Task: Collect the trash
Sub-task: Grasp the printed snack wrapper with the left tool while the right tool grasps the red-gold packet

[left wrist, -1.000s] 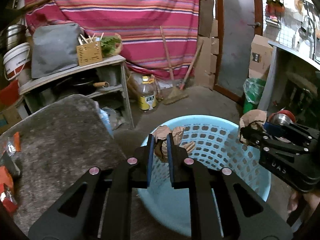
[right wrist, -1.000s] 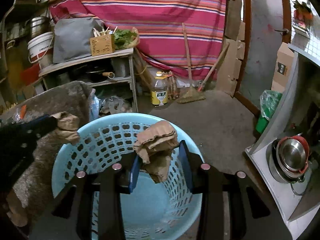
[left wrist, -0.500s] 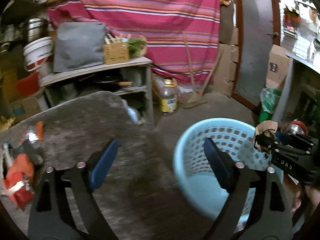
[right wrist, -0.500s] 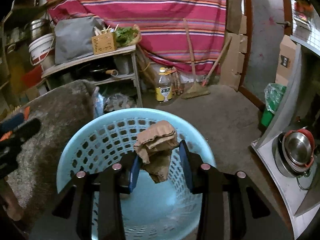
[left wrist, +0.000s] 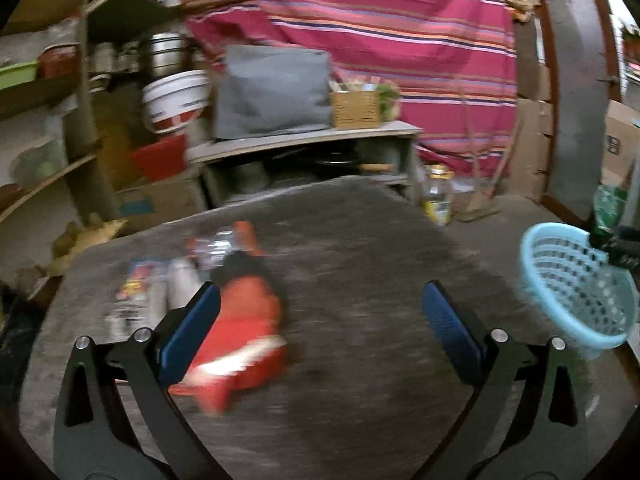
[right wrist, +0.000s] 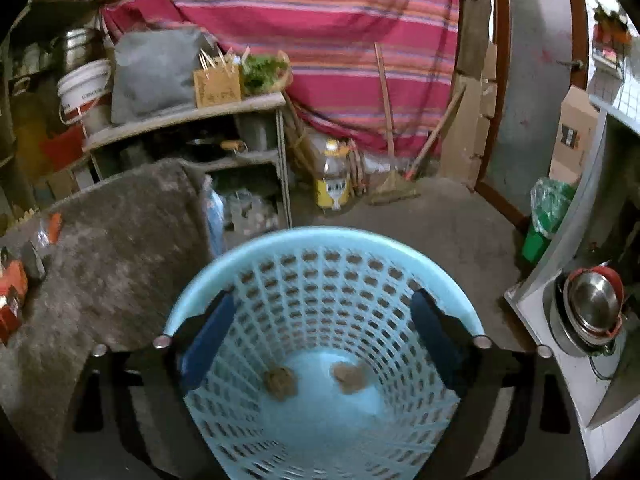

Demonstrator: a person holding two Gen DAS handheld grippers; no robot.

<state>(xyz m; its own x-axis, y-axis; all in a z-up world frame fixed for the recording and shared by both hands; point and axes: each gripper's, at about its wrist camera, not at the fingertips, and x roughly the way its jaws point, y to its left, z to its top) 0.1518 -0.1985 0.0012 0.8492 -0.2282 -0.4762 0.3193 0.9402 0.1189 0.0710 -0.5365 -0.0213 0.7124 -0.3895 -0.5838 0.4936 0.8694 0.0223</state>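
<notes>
Two brown crumpled paper wads (right wrist: 280, 384) lie on the floor of the light blue basket (right wrist: 320, 240), side by side and a little apart, so that much of the trash is already collected; more waits on the grey mat-covered table (left wrist: 360, 280), where a red wrapper (left wrist: 240, 340) lies toward the near left part of the top, with a blurred cluster of smaller packets (left wrist: 140, 292) just beyond it toward the left edge. The right gripper (right wrist: 320, 332) hangs above the basket's mouth, its jaws opening with nothing between them; the wads sit well below, between the lines of the two blue pads (right wrist: 208, 336) but free of them. The left gripper (left wrist: 320, 320) is over the table, its jaws opening wide and empty; the red wrapper lies just beside and partly behind its left pad, not centred in the gap. The step in hand looks like the turn from drop-off to the next pick. That pick probably calls for shifting the left gripper leftward so the wrapper falls between the pads, lowering, then closing; the basket stands off the table's right edge. Motion blur hides what the small packets are.
</notes>
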